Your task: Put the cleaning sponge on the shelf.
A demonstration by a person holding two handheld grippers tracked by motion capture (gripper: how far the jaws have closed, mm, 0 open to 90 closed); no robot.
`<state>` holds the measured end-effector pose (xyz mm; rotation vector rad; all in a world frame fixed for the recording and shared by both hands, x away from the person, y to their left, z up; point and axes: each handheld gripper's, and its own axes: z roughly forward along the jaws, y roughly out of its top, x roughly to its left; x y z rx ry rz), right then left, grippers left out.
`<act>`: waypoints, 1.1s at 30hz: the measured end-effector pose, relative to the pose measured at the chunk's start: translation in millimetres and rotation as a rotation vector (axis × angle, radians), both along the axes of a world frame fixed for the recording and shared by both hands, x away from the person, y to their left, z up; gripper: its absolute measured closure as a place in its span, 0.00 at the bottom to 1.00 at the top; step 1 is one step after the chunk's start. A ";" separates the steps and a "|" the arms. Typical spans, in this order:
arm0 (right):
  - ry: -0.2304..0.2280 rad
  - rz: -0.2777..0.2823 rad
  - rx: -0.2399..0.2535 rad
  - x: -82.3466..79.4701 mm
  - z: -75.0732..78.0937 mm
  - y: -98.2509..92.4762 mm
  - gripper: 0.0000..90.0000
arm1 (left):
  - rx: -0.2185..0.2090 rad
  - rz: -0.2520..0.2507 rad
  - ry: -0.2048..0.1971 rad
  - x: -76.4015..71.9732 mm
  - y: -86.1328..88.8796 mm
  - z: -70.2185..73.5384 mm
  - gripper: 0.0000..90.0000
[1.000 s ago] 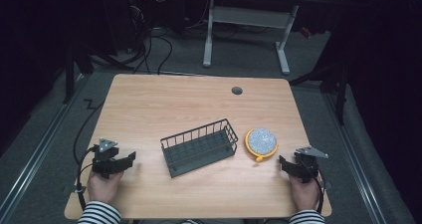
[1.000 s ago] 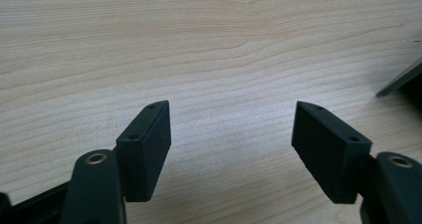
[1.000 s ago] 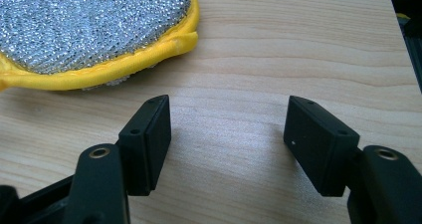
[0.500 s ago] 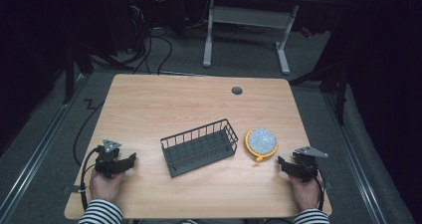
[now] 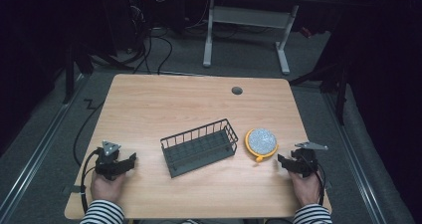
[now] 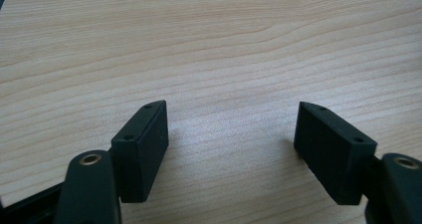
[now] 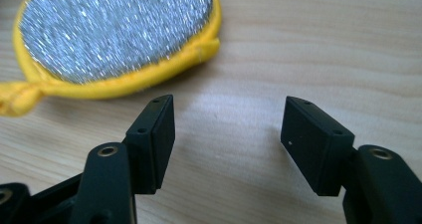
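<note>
A round pad (image 5: 261,142) with a yellow rim and a glittery silver face lies on the table, right of a black wire basket (image 5: 199,147). My right gripper (image 5: 280,161) rests near the front right edge and points left at the pad. In the right gripper view the pad (image 7: 114,32) lies just beyond the right gripper (image 7: 229,114), whose jaws have just been closing a little with only bare wood between them. My left gripper (image 5: 132,160) sits at the front left, pointing right. Its jaws (image 6: 231,119) have just been opening over bare wood, with nothing between them.
The light wooden table (image 5: 189,104) has a round cable hole (image 5: 237,90) near its far edge. Hands in striped sleeves (image 5: 102,211) hold both grippers at the near edge. Beyond the table stands a white desk frame (image 5: 244,20) on a dark floor with cables.
</note>
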<state>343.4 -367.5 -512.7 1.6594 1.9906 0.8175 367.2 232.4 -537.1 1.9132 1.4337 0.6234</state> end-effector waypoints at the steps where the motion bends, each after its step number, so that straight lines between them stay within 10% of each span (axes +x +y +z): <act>1: 0.009 0.004 0.013 2.0 3.3 -0.4 0.44 | 0.000 0.000 0.000 0.0 0.0 0.0 0.33; 11: 0.023 0.060 0.048 29.9 36.6 12.8 0.46 | -0.004 0.007 -0.001 0.7 0.4 -0.1 0.33; 23: 0.149 0.028 0.068 72.4 27.4 24.7 0.47 | -0.005 0.009 -0.001 0.8 0.4 -0.2 0.33; 33: 0.209 0.070 0.076 80.5 18.6 24.2 0.87 | -0.003 0.012 -0.001 0.8 0.4 -0.2 0.33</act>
